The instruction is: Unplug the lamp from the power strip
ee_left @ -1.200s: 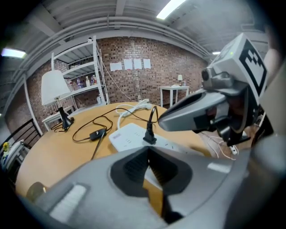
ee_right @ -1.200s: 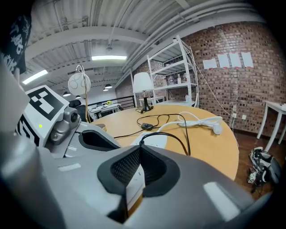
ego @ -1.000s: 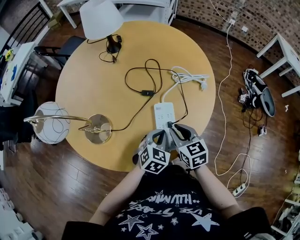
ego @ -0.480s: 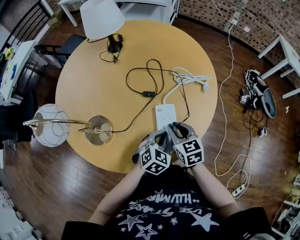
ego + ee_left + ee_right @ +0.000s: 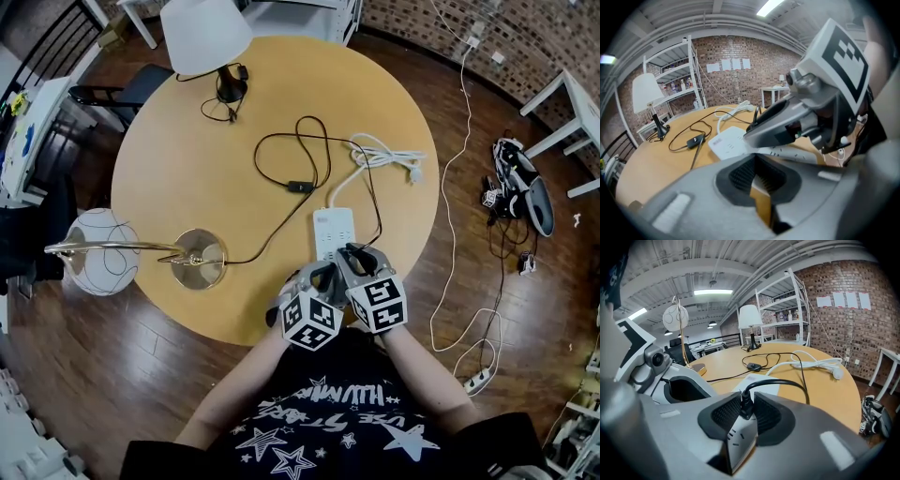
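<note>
A white power strip (image 5: 334, 225) lies near the front edge of the round wooden table (image 5: 187, 150). My right gripper (image 5: 354, 255) is shut on a black plug (image 5: 744, 405) that sits in the strip (image 5: 739, 440). The plug's black cord (image 5: 374, 202) loops back past an inline switch (image 5: 300, 186) to the gold lamp's base (image 5: 198, 258). My left gripper (image 5: 322, 275) sits just left of the right one at the strip's near end. Its jaws (image 5: 757, 176) stand pressed nearly together, with only a slit of table wood showing between them.
A lamp with a white shade (image 5: 203, 33) stands at the table's far side, its own cord bunched by its foot. The strip's white cable (image 5: 380, 153) lies coiled on the right. On the floor are shoes (image 5: 520, 187) and another strip (image 5: 480, 377).
Both grippers keep their places at the strip's near end; only the head view has shifted slightly.
</note>
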A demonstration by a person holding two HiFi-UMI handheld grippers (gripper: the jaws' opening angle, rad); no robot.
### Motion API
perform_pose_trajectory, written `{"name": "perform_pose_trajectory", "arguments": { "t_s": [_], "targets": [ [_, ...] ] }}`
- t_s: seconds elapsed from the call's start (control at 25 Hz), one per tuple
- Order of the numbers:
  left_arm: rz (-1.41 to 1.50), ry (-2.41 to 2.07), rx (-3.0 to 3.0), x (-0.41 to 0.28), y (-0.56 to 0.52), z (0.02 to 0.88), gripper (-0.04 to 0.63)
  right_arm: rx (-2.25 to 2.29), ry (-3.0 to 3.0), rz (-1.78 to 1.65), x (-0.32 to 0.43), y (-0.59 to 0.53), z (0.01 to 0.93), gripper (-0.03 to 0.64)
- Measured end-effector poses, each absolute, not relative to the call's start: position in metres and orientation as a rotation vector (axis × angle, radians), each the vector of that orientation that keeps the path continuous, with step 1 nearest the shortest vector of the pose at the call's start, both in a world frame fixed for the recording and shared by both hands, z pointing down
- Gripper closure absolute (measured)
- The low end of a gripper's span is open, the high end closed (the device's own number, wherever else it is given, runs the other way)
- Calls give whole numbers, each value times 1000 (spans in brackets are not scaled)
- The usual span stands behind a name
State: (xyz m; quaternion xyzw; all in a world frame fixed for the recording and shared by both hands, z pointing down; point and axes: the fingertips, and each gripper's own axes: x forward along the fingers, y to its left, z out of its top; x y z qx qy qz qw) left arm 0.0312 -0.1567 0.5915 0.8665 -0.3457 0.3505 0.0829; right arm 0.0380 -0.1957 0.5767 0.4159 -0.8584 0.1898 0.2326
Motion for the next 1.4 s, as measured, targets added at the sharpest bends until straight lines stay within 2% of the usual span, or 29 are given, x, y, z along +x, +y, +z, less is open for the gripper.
{"name": "perform_pose_trajectory", "arguments": {
  "t_s": [0.6,1.0,1.4],
  "targets": [
    [1044,-1030,2517,31,-159,592,592,1202,-2241,465,39,-197,577,549],
    [1038,-1025,2507,31,-159,592,594,1269,-2319,401,36,-203,539,552],
    [988,-1046,2487,29,-160,593,594,1368,-2335,431,71,-208,523,552]
  ]
}}
